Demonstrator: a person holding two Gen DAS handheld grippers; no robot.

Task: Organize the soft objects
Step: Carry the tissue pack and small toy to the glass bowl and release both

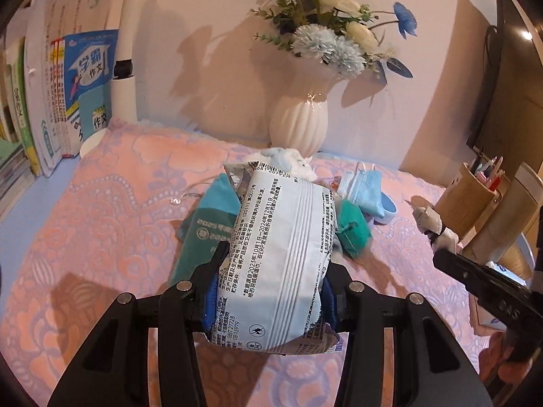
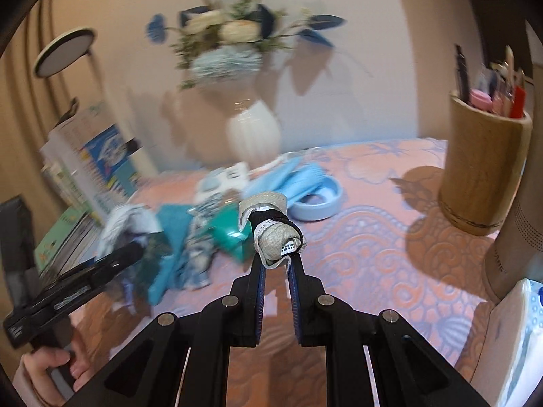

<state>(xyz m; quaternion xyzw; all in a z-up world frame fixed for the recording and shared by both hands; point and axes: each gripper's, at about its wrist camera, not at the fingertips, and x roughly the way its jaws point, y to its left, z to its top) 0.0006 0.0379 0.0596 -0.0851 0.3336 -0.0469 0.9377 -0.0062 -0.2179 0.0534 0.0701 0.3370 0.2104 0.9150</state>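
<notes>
Wipes pack (image 1: 281, 257) pinched in left gripper (image 1: 275, 261) fingers; right gripper (image 2: 276, 257) fingers clamp, apparently, 1 rolled sock (image 2: 271, 227).

Each camera rides its own handheld gripper, tilted down over the pink floral cloth (image 1: 101, 203) from close by. Both face the white vase (image 1: 298, 122) by the wall; both catch the wooden pen holder (image 2: 482, 176).
</notes>
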